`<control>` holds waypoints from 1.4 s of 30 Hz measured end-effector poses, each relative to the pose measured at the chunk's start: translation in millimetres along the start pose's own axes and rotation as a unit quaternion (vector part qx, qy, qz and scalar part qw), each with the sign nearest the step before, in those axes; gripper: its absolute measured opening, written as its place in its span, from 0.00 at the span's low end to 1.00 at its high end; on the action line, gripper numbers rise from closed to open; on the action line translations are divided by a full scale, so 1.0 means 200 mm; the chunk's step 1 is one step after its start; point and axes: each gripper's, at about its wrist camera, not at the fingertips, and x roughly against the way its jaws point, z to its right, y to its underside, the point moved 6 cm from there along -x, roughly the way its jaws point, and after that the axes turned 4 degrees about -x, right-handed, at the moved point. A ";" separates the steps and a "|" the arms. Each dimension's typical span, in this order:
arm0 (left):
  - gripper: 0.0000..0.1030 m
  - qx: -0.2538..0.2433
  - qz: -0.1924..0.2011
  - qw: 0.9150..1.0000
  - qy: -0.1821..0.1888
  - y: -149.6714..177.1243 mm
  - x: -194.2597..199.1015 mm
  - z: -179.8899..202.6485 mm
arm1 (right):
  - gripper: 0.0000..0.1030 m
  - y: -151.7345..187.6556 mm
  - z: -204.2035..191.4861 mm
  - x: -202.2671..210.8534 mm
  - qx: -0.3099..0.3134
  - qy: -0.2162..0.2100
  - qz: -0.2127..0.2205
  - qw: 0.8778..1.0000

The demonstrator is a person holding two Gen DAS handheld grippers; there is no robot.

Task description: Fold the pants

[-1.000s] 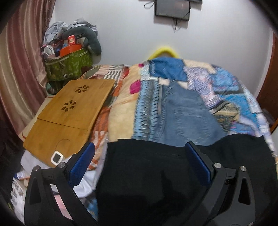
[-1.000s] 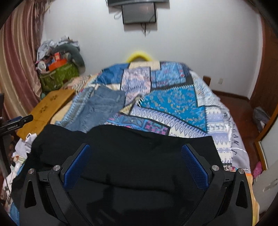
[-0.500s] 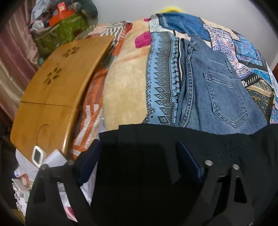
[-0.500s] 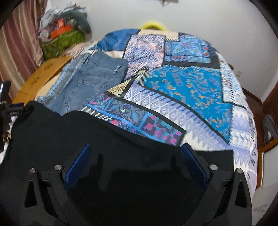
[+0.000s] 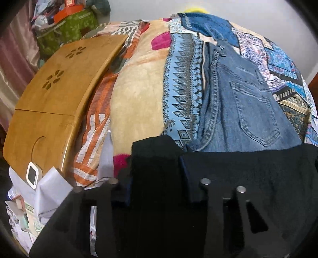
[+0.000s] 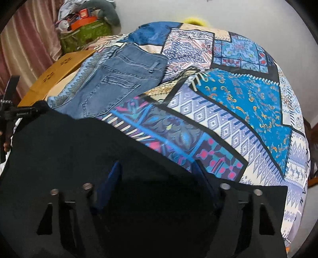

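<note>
black pants [image 5: 248, 174] hide left fingers' tips; pants cut off at btm edge.

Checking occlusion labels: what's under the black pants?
The patchwork bedspread runs under the black pants, whose far edge overlaps the jeans. Everything nearer, including most of both grippers' fingers, is covered.

patchwork bedspread [image 6: 248, 103], wooden lap desk [image 5: 59, 95], white wall [image 6: 248, 15]

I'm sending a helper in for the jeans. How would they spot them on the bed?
Find the bed under the patchwork bedspread. Toward its left side, just beyond the black pants, lie the blue jeans. They are the only plain faded denim there, back pocket up, amid busy prints.
</note>
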 end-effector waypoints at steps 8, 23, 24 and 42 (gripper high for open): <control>0.25 -0.044 0.034 0.998 -0.043 0.01 0.16 0.07 | 0.07 0.04 -0.06 0.03 0.011 0.004 0.002 1.000; 0.22 -0.064 0.160 0.985 -0.023 -0.13 0.81 0.18 | 0.05 -0.07 -0.05 0.58 -0.028 0.023 0.112 0.993; 0.22 -0.066 0.162 0.984 -0.020 -0.11 0.84 0.19 | 0.05 -0.05 -0.07 0.61 -0.026 0.023 0.114 0.993; 0.22 -0.061 0.153 0.986 -0.004 0.60 1.10 0.09 | 0.05 0.50 -0.39 0.91 -0.008 0.003 0.114 0.993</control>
